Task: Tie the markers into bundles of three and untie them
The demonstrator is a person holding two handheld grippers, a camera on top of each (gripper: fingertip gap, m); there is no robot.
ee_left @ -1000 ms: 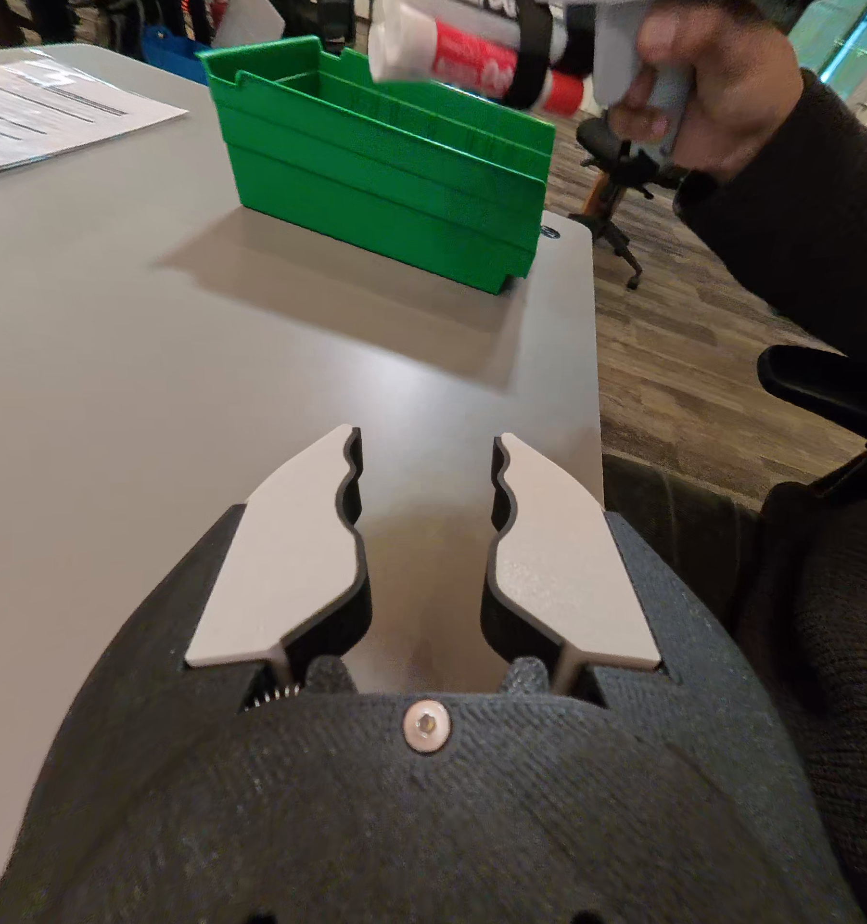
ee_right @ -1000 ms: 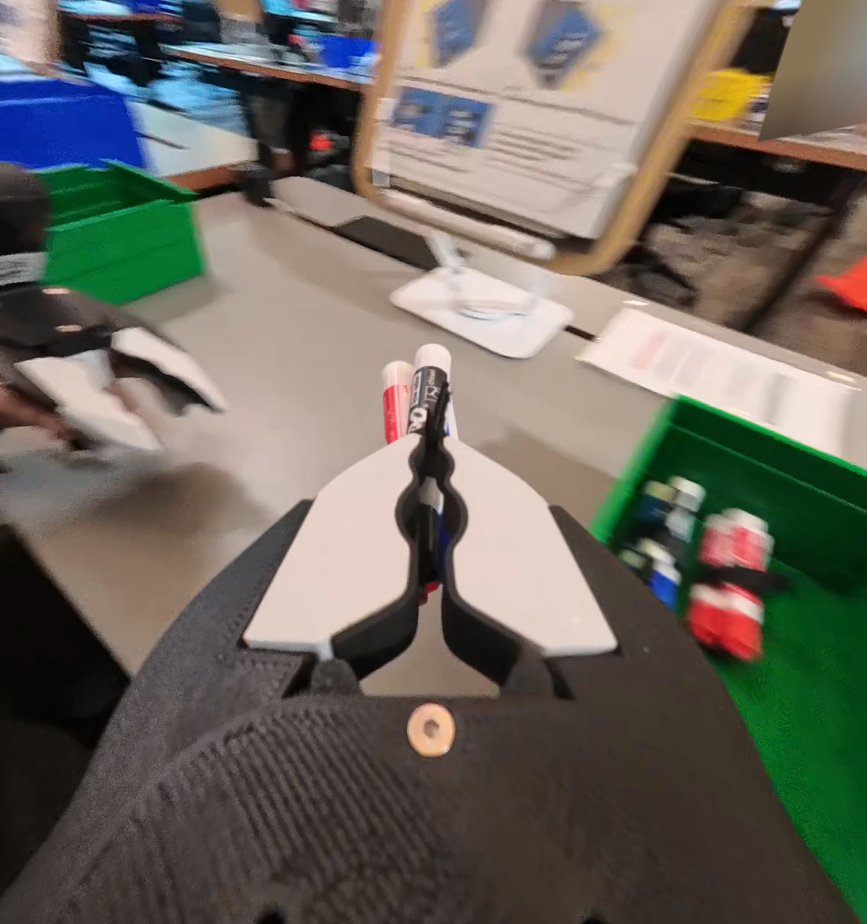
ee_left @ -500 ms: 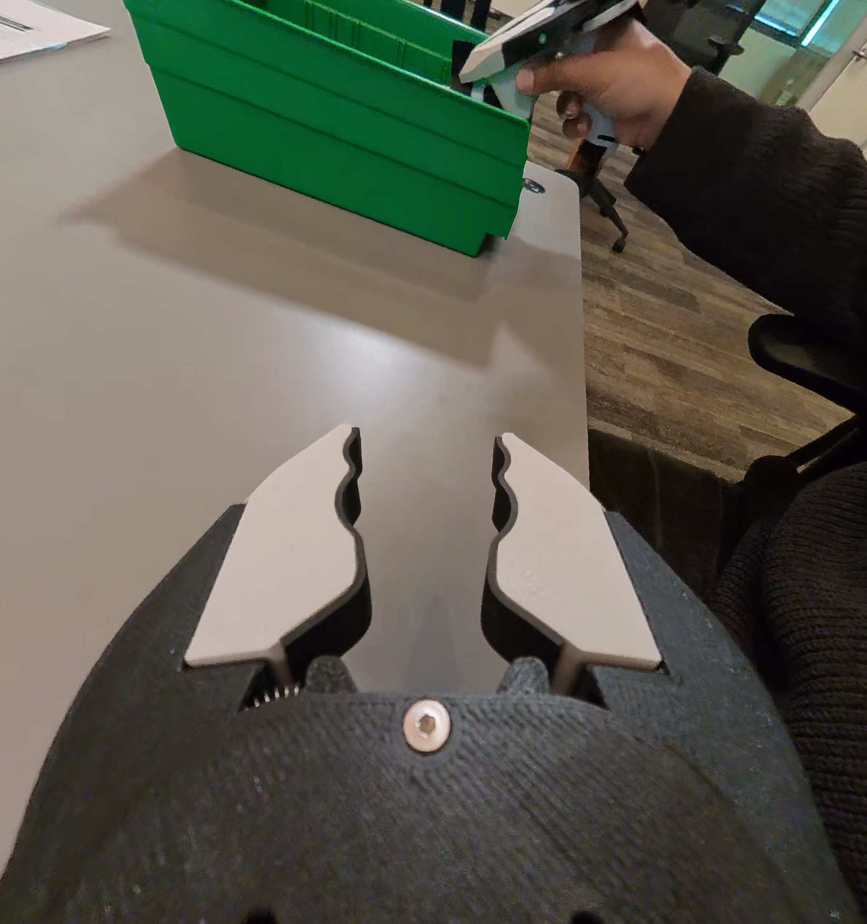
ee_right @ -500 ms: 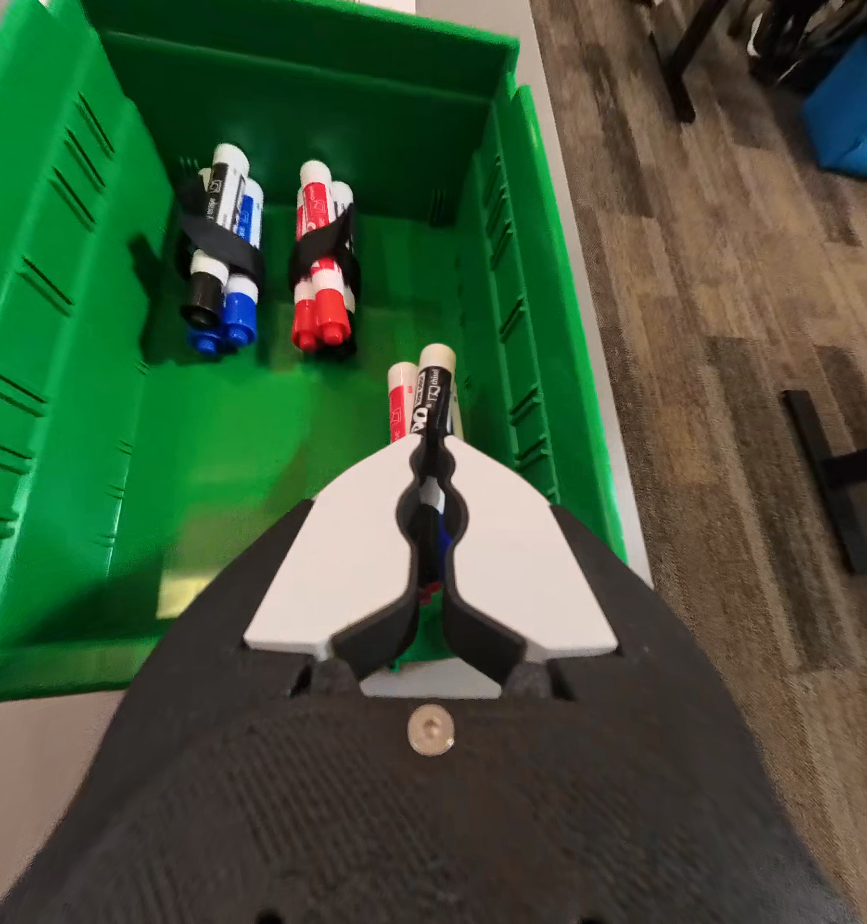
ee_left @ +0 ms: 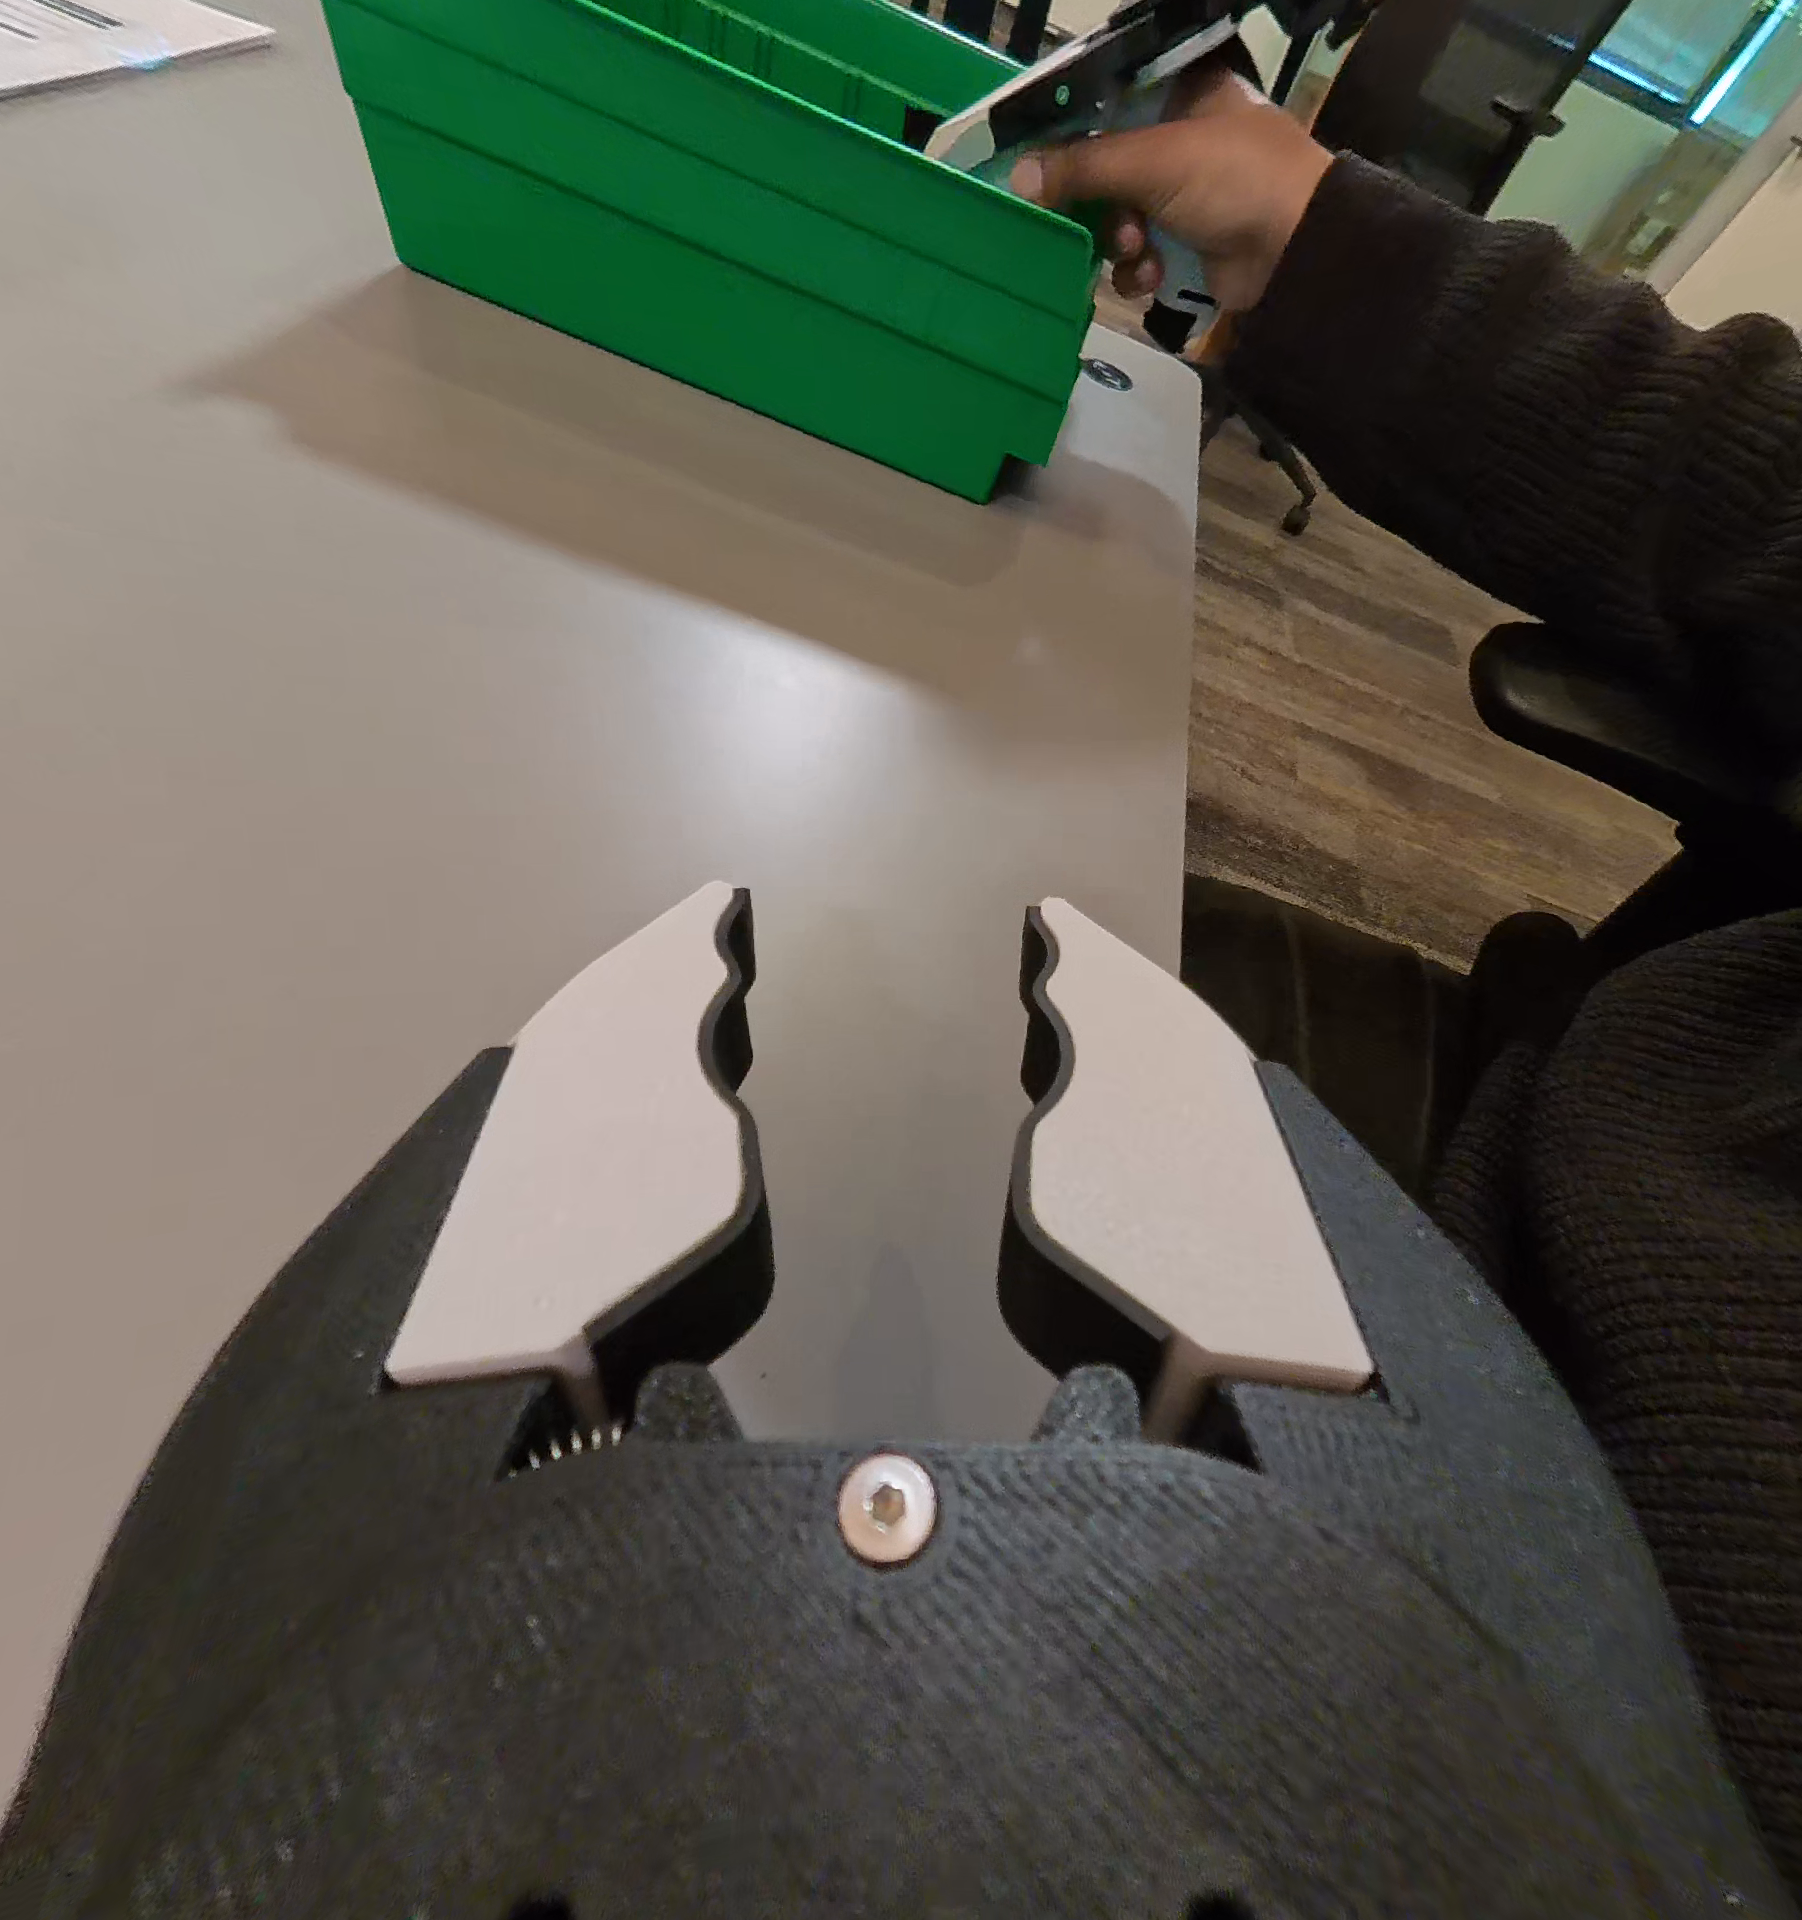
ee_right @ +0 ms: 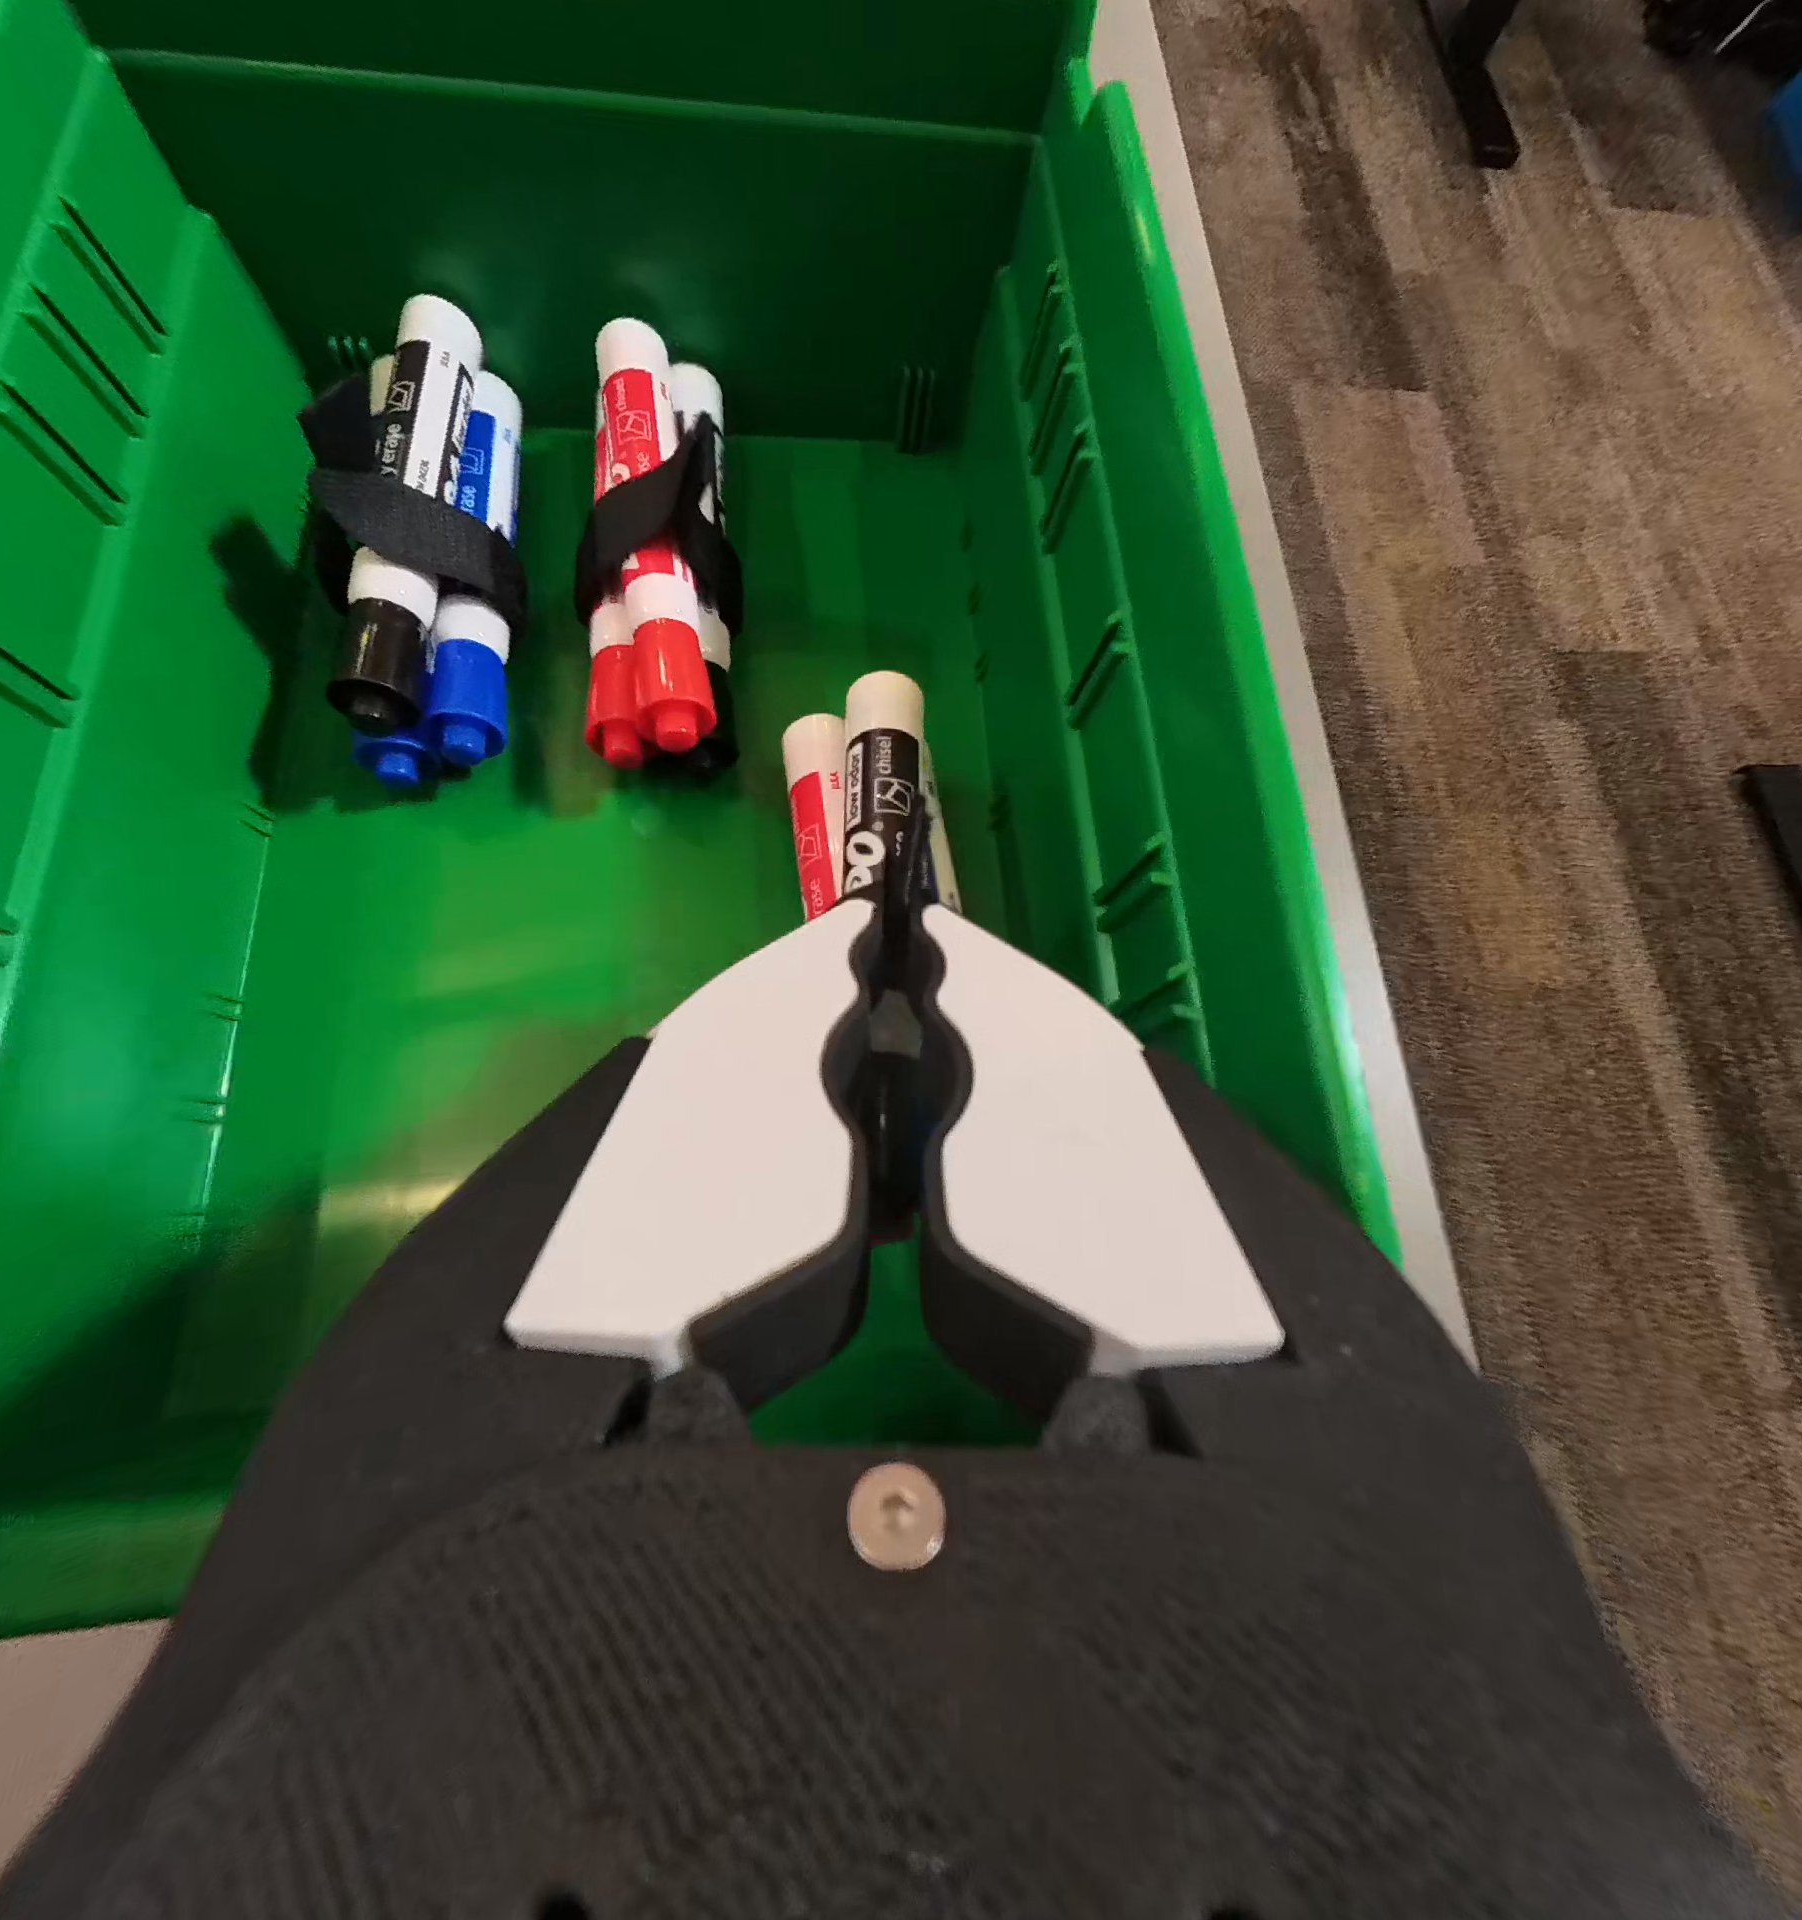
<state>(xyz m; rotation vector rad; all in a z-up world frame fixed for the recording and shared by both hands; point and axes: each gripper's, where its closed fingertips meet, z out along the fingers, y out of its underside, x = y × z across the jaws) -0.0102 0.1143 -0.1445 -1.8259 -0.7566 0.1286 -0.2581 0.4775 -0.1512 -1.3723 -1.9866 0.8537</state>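
The right hand-held gripper (ee_right: 895, 914) has sunk lower into the green bin (ee_right: 97, 727), pinching a strapped marker bundle (ee_right: 871, 821); the left hand-held gripper (ee_left: 886, 914) stays spread, empty, above the bench (ee_left: 357, 675).

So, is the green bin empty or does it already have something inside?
Not empty. Two strapped marker bundles lie on the green bin's floor.

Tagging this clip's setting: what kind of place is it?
Probably an office or lab workspace: a grey table, a rolling chair base on wood-look flooring, and a green bin holding strapped whiteboard-marker bundles.
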